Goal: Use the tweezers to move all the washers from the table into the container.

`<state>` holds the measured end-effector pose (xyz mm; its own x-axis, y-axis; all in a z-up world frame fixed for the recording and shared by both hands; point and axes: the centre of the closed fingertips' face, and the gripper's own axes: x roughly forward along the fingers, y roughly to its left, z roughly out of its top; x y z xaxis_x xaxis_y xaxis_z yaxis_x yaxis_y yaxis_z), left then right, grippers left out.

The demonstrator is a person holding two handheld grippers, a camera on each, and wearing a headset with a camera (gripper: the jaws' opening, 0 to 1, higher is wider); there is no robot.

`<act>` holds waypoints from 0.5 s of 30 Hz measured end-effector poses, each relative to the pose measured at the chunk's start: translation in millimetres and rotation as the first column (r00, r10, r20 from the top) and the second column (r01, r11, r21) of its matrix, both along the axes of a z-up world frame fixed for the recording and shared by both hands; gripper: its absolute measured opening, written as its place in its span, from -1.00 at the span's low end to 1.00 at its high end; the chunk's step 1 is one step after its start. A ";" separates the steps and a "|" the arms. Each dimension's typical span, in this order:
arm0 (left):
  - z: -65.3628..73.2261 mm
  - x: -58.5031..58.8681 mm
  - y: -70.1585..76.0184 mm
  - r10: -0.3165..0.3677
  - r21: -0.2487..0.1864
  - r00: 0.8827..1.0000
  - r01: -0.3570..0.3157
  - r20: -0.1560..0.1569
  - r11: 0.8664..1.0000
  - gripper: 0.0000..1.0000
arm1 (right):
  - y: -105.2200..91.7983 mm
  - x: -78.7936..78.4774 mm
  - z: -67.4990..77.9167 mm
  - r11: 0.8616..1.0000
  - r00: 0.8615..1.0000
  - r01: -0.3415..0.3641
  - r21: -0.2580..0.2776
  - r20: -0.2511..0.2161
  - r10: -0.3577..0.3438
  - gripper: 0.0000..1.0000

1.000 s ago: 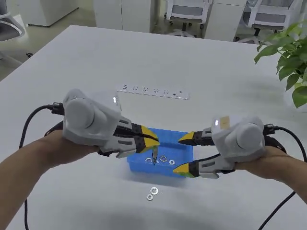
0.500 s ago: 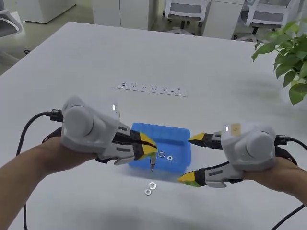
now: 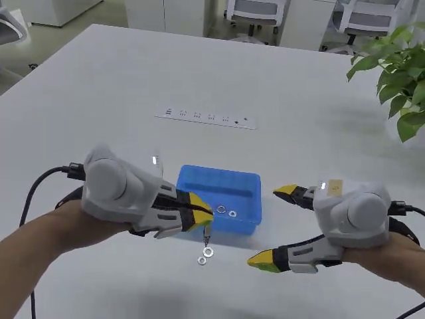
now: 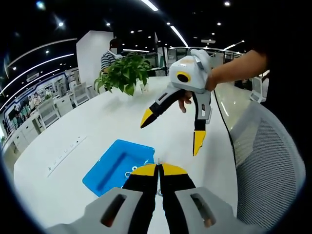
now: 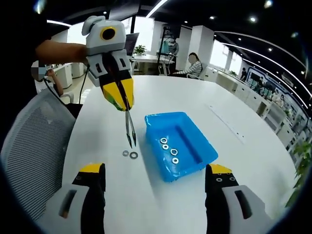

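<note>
My left gripper [image 3: 206, 214] [image 4: 159, 167] is shut on a pair of thin metal tweezers [image 3: 206, 234] [image 5: 129, 127] that point down at the table. Their tips hover just above two loose washers [image 3: 205, 256] [image 5: 129, 154] lying in front of the blue container [image 3: 219, 172] [image 5: 195, 141]. Several washers [image 5: 169, 149] lie inside the container. My right gripper [image 3: 275, 227] [image 5: 155, 170] stands open and empty to the container's right, off the table. The left gripper view also has the right gripper [image 4: 171, 134] open, above the container [image 4: 114, 168].
A white power strip [image 3: 206, 118] lies on the table beyond the container. A green plant [image 3: 398, 66] stands at the far right edge. Office chairs [image 3: 255, 13] line the far side. The white table surface [image 3: 99, 93] spreads wide around the container.
My left gripper has drawn the tweezers back from over the container to just above the two washers on the table. The right gripper has shifted a little to the right.
</note>
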<state>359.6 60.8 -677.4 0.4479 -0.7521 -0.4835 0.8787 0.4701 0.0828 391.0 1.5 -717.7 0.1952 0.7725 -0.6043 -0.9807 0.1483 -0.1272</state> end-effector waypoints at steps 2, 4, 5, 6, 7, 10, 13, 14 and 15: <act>-2.0 -1.6 0.1 0.001 -0.002 1.000 -0.001 -0.006 1.000 -0.90 | -0.1 -0.3 -0.3 1.000 1.000 0.007 0.002 -0.004 -0.007 0.77; -3.8 -2.9 -0.2 0.001 -0.003 1.000 -0.001 -0.010 1.000 -0.90 | 0.7 -0.8 0.2 1.000 1.000 0.013 0.010 -0.004 -0.013 0.84; -4.5 -3.3 -0.3 0.001 -0.003 1.000 -0.001 -0.011 1.000 -0.90 | 0.9 -0.7 0.4 1.000 1.000 0.016 0.011 0.000 -0.016 0.87; -5.4 -4.1 -0.8 0.000 -0.004 1.000 -0.001 -0.015 1.000 -0.90 | 0.8 -1.0 0.3 1.000 1.000 0.019 0.012 -0.002 -0.019 0.90; -6.1 -4.6 -1.1 0.000 -0.004 1.000 0.000 -0.016 1.000 -0.90 | 1.2 -1.6 0.2 1.000 1.000 0.023 0.015 -0.006 -0.023 0.93; -8.8 -7.0 -2.5 -0.005 -0.002 1.000 0.005 -0.021 1.000 -0.90 | 2.7 -5.2 -1.5 1.000 1.000 0.022 0.019 -0.018 -0.021 1.00; -10.2 -8.3 -3.5 -0.008 0.000 1.000 0.008 -0.024 1.000 -0.90 | 3.1 -8.8 -3.9 1.000 0.999 0.018 0.017 -0.031 -0.018 1.00; -10.5 -8.9 -3.9 -0.008 -0.002 1.000 0.008 -0.026 1.000 -0.90 | 3.5 -10.5 -4.2 1.000 0.999 0.019 0.018 -0.038 -0.018 1.00; -11.2 -8.9 -3.5 -0.008 -0.002 1.000 0.008 -0.027 1.000 -0.90 | 3.6 -11.3 -4.8 1.000 0.999 0.019 0.017 -0.041 -0.018 1.00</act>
<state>350.7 57.2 -688.6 0.4284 -0.7566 -0.4940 0.8845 0.4628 0.0583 379.6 5.0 -722.5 0.1851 0.7793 -0.5987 -0.9821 0.1685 -0.0844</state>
